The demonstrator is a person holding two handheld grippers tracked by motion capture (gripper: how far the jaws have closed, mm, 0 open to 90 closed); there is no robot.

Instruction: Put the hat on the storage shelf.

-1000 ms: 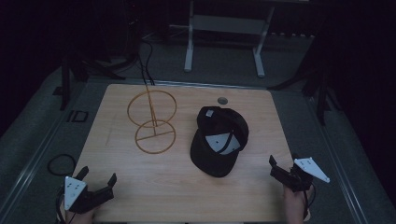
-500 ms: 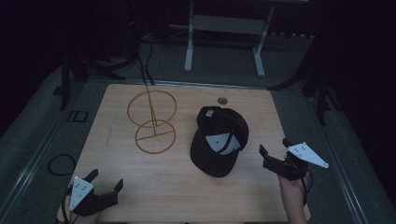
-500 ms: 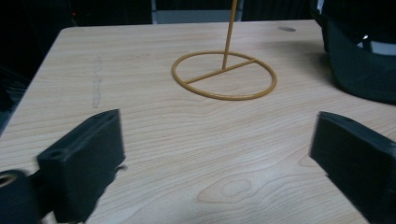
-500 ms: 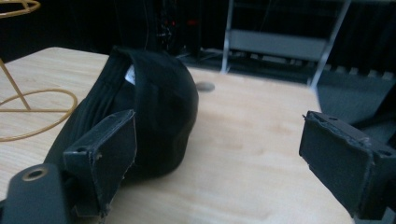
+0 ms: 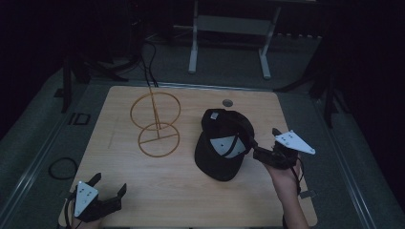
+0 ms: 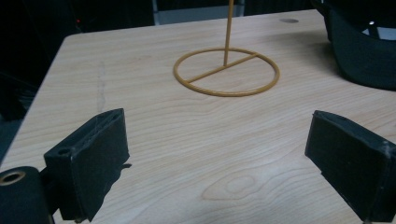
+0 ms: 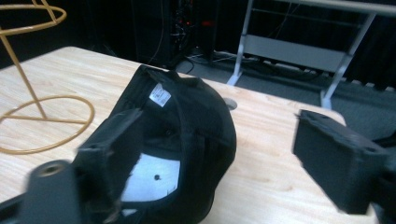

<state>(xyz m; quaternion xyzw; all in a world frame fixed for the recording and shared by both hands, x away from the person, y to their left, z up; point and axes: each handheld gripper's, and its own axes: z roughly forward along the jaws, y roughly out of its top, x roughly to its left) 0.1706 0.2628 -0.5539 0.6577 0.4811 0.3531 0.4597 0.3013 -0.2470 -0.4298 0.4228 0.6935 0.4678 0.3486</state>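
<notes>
Right gripper (image 5: 261,144) has advanced to cap (image 5: 222,145) at 3 o'clock, jaws apart; left gripper (image 5: 109,187) idle, apart. Approach step; next, clamp the rim.

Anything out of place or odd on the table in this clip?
The black cap lies upside down on the wooden table, its inside and label facing up, beside the wire stand rather than on it. The stand is upright. Nothing looks spilled or damaged. The right gripper is open close to the cap.
</notes>
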